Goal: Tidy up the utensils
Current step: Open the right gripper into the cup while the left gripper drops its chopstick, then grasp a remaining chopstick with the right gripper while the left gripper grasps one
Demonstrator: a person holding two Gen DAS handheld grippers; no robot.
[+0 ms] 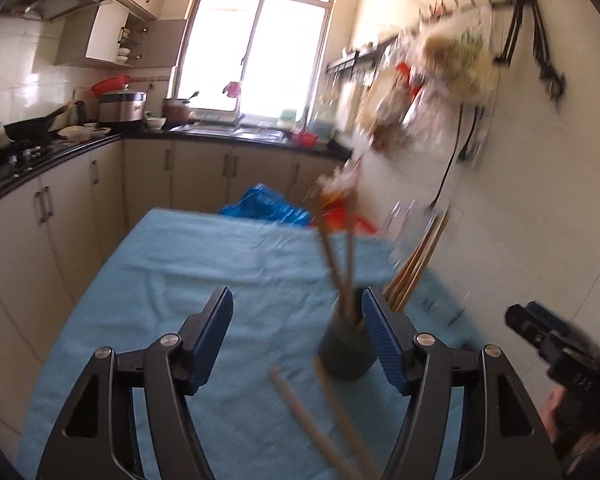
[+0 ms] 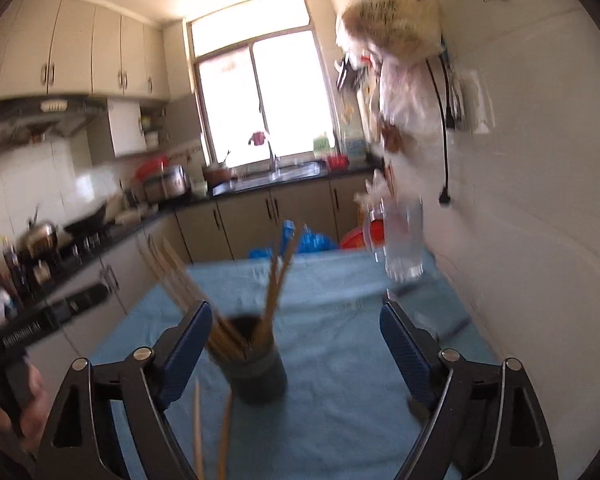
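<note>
On the counter (image 2: 340, 360) our holder (image 2: 256, 376) already stands with most chopsticks (image 2: 274, 304) upright inside. Two loose ones (image 1: 320, 420) lie just before it, not yet stowed. Both our left tongs (image 1: 298, 336) and right tongs (image 2: 296, 344) gape empty.

Motion blur smeared both views. Loose chopsticks (image 1: 320, 420) on the table ran off the bottom edge, count unreadable. Hanging bags (image 1: 448, 68) on the wall: contents unclear. Clear glass (image 2: 400, 240) was ghosted; where it stood couldn't be told. Dark cup (image 2: 256, 372) rim was blurred.
</note>
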